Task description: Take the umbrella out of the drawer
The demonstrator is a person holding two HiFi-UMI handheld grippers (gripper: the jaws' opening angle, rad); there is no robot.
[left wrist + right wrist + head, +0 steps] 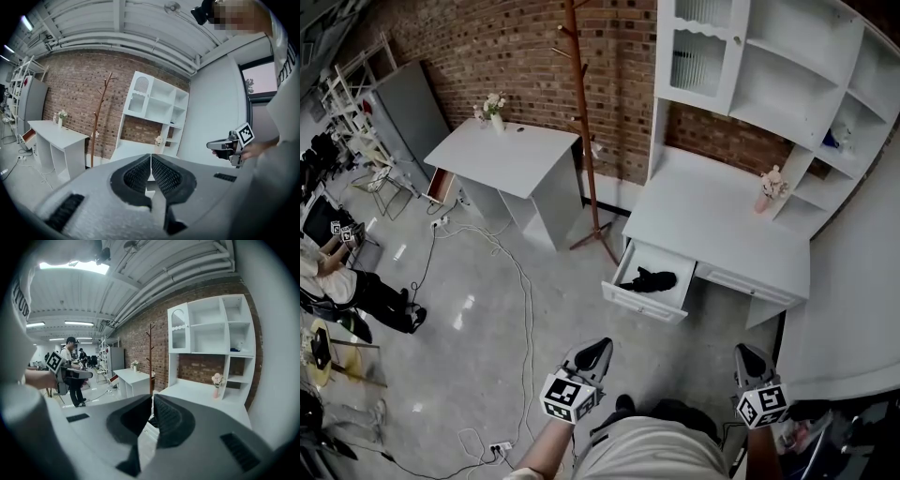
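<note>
A black folded umbrella (649, 279) lies in the open drawer (642, 303) on the left side of the white desk (712, 220). Both grippers are held low in the head view, well short of the drawer and apart from it. My left gripper (600, 346) (150, 157) is shut with nothing between its jaws. To its right, my right gripper (745, 352) (153, 397) also has its jaws together and empty. Each gripper shows in the other's view, held in a hand.
A white shelf unit (787, 75) rises behind the desk, which carries a small flower vase (769, 190). A wooden coat stand (581, 122) stands left of the desk, then a second white table (502, 155). Cables (525, 309) trail over the floor. A person (356, 286) sits far left.
</note>
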